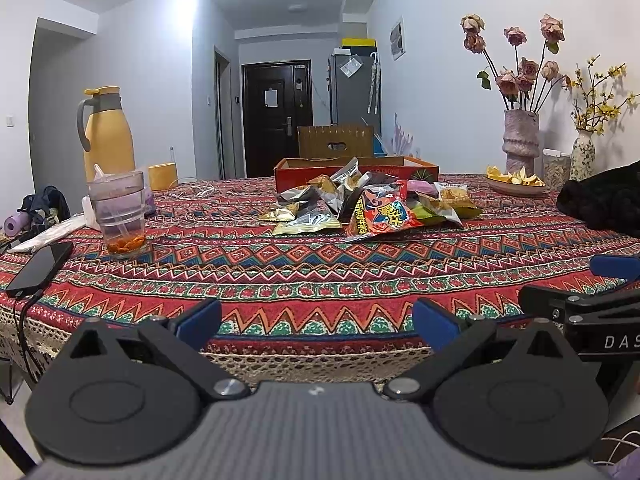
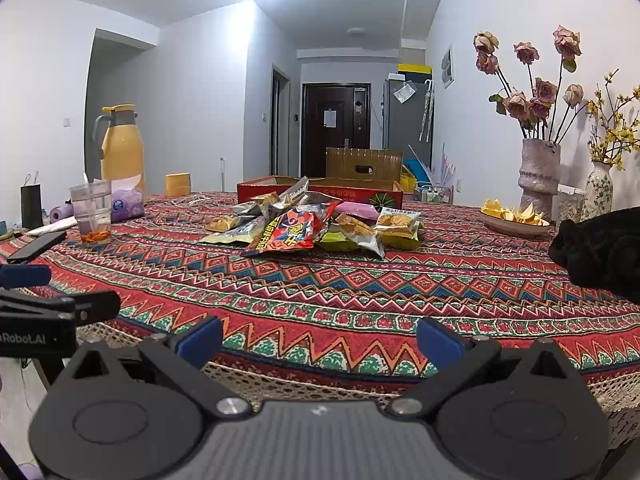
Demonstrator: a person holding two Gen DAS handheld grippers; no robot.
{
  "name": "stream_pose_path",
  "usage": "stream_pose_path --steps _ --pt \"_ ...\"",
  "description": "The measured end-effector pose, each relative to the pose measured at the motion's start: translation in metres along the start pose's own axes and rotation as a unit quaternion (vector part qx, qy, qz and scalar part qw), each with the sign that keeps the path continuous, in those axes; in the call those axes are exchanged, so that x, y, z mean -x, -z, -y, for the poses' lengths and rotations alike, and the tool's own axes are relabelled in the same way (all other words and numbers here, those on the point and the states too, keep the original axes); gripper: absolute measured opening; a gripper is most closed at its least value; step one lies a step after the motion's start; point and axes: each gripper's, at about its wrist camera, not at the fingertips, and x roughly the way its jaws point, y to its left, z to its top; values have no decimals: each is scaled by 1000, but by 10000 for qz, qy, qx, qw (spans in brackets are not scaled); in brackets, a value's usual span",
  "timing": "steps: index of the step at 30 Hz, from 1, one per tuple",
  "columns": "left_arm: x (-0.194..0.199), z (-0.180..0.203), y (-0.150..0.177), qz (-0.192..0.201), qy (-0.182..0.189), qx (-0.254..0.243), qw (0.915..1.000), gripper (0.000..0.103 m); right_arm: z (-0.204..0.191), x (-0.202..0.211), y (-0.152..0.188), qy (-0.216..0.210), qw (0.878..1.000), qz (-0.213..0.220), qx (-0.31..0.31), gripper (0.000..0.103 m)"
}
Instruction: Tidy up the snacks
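**Snack pile untouched, both grippers parked at the table edge**

The left gripper [image 1: 316, 320] and right gripper [image 2: 320, 334] are held side by side over the near edge of the patterned tablecloth [image 1: 320, 268], jaws spread wide, nothing gripped in either. The snack packets [image 2: 312, 226] are heaped mid-table, well away from both, with a big red bag [image 1: 382, 216] on top at the front. A shallow red cardboard box [image 2: 320, 192] is seen right behind the heap. A plastic cup [image 1: 120, 216] and phone [image 1: 40, 266] are sat off to the left.
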Motion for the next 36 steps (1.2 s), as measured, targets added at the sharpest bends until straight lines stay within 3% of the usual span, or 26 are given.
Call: stream_pose_path --steps 36 --pt "-1 2 0 -30 27 -36 10000 103 1 -1 0 16 10000 -32 20 103"
